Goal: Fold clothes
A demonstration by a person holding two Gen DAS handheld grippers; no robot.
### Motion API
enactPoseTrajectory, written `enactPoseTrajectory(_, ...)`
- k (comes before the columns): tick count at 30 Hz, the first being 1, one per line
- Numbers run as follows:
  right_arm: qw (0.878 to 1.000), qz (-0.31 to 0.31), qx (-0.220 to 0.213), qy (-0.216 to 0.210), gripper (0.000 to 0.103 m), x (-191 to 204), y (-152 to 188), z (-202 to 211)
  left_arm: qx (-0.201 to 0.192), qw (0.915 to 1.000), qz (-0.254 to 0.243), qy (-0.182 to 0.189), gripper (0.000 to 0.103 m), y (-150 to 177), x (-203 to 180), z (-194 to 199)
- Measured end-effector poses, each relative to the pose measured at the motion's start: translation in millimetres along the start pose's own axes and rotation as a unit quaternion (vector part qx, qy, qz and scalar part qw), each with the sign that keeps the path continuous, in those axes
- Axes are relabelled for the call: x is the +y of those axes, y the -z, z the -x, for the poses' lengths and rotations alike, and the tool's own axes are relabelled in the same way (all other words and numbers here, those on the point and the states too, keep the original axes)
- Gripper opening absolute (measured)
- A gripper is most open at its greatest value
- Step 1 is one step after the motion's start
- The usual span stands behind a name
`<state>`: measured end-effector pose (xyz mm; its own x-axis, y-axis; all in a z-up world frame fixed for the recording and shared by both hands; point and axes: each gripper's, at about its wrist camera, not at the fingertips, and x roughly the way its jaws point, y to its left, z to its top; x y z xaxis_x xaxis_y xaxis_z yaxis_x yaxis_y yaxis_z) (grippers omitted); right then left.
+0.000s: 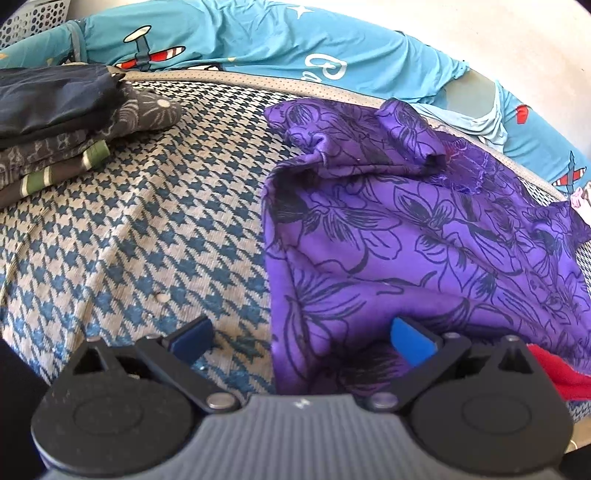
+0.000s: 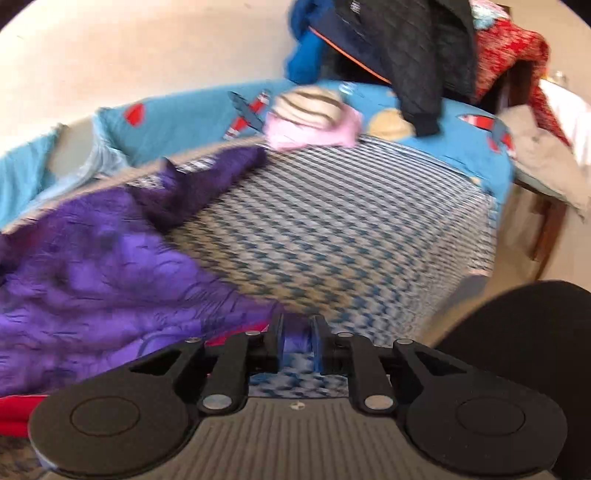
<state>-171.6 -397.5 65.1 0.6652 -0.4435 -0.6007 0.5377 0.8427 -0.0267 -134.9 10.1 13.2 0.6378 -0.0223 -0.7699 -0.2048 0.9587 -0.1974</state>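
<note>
We see one container: a white perforated basket at the far left corner of the left view, cut off by the frame; its contents cannot be told.

The purple garment, printed with dark flowers, lies crumpled on the houndstooth cover of the bed. A red cloth shows under its near edge. The left gripper stands with fingers spread wide; its right pad rests over the purple hem, the left pad over bare cover, nothing held. The right gripper has its fingers drawn close, pinching a corner of the purple garment; that view is motion-blurred.

A stack of folded dark clothes sits at the far left of the cover, well apart from the garment. A pink and striped bundle lies at the far edge in the right view, a dark jacket and red knit hanging beyond it.

A blue aeroplane-print sheet borders the far side against the wall. We note bare cover between stack and garment, and more to the garment's right up to the bed's edge.
</note>
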Motion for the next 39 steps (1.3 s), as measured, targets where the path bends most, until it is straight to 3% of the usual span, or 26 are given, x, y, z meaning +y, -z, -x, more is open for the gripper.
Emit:
enactPoseTrajectory(4,0.999,-0.021,-0.03,0.0,0.018,-8.3,-1.7,11.0,0.003,1.0,0.003,0.006,0.103,1.4,1.3,2.9)
enactPoseTrajectory(10,0.992,-0.024,-0.022,-0.12,0.023,-5.9,1.9,15.6,0.008,0.9997,-0.012,0.018,0.103,7.9,-1.6,9.4)
enactPoseTrajectory(16,0.975,0.003,0.015,-0.222,0.023,17.2,13.2,14.9,0.012,0.9995,-0.025,0.013,0.103,14.5,0.6,13.1)
enactPoseTrajectory(21,0.948,0.051,0.047,-0.312,0.023,40.8,30.3,19.6,0.015,0.9989,-0.035,-0.029,0.103,15.9,1.9,8.7)
enactPoseTrajectory(27,0.905,0.141,0.085,-0.392,0.023,73.7,57.3,29.3,0.008,0.9961,-0.046,-0.074,0.103,16.6,0.3,3.8)
enactPoseTrajectory(29,0.895,0.168,0.097,-0.402,0.023,83.5,67.2,32.6,0.003,0.9955,-0.043,-0.084,0.103,15.3,2.1,2.3)
enactPoseTrajectory(32,0.893,0.207,0.098,-0.388,0.023,95.7,79.2,35.4,-0.005,0.9946,-0.04,-0.096,0.103,12.4,3.4,0.7)
enactPoseTrajectory(39,0.903,0.217,0.048,-0.369,0.023,105.1,75.3,34.7,-0.024,0.9905,-0.042,-0.129,0.103,6.0,4.2,-4.3)
